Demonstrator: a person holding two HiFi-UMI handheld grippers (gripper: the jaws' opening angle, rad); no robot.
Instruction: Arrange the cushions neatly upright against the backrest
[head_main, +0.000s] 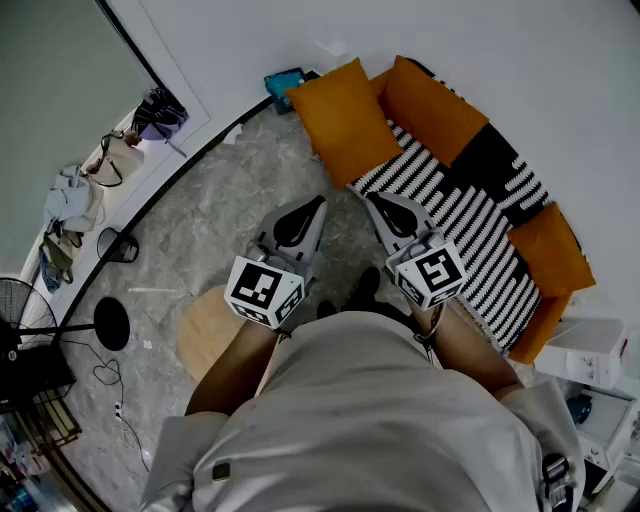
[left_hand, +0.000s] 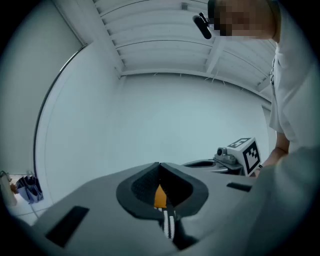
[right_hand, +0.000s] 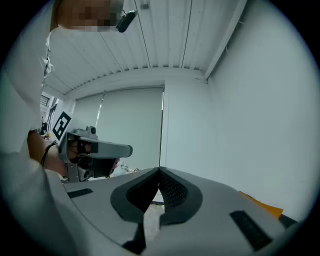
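Observation:
A sofa with a black-and-white striped cover (head_main: 470, 225) runs along the white wall. One orange cushion (head_main: 345, 120) leans at its far end, and a second orange cushion (head_main: 435, 108) stands beside it against the backrest. A third orange cushion (head_main: 550, 250) sits near the close end. My left gripper (head_main: 315, 207) and right gripper (head_main: 378, 203) are held level side by side in front of the sofa, both shut and empty. In the left gripper view the shut gripper (left_hand: 159, 166) shows a sliver of orange cushion (left_hand: 159, 196) behind it. The right gripper (right_hand: 159, 171) sees an orange cushion edge (right_hand: 261, 203).
A round wooden stool (head_main: 205, 335) stands on the marble floor below my left arm. Bags (head_main: 85, 190) lie along the window ledge, with a fan (head_main: 20, 310) and cables at the left. A teal box (head_main: 285, 85) sits past the sofa's far end, a white box (head_main: 590, 350) at its near end.

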